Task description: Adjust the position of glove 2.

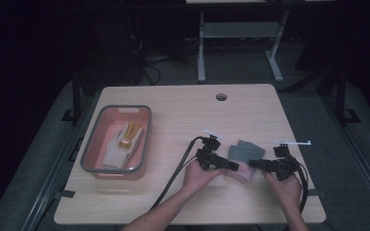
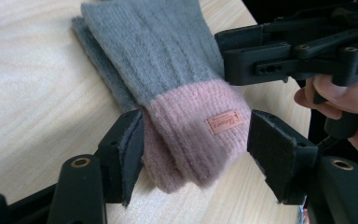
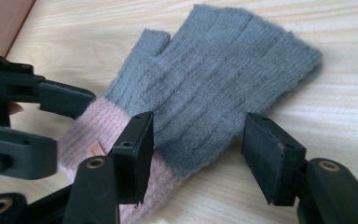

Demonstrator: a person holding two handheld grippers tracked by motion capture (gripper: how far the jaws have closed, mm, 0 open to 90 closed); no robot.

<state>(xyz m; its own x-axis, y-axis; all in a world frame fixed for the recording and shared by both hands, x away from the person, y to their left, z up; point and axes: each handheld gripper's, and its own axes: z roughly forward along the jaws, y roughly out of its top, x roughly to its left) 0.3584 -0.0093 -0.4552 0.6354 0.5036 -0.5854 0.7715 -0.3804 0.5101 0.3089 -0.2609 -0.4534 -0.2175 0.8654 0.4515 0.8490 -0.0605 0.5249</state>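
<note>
A pair of grey knitted fingerless gloves (image 1: 244, 152) with pink cuffs lies stacked on the wooden table, right of centre. In the left gripper view my left gripper (image 2: 196, 154) straddles the pink cuff (image 2: 191, 140), which carries a small label. Its left pad touches the wool, and the cuff is not squeezed. My right gripper (image 3: 200, 156) stands open over the near edge of the grey part (image 3: 223, 70), pads clear of it. In the high view the left gripper (image 1: 235, 166) and right gripper (image 1: 251, 163) point at each other across the cuff end.
A pink basin with a grey rim (image 1: 89, 144) stands at the table's left, holding a white and yellow glove (image 1: 125, 142). A round cable hole (image 1: 221, 96) sits near the far edge. Both cables trail toward the table's near edge.
</note>
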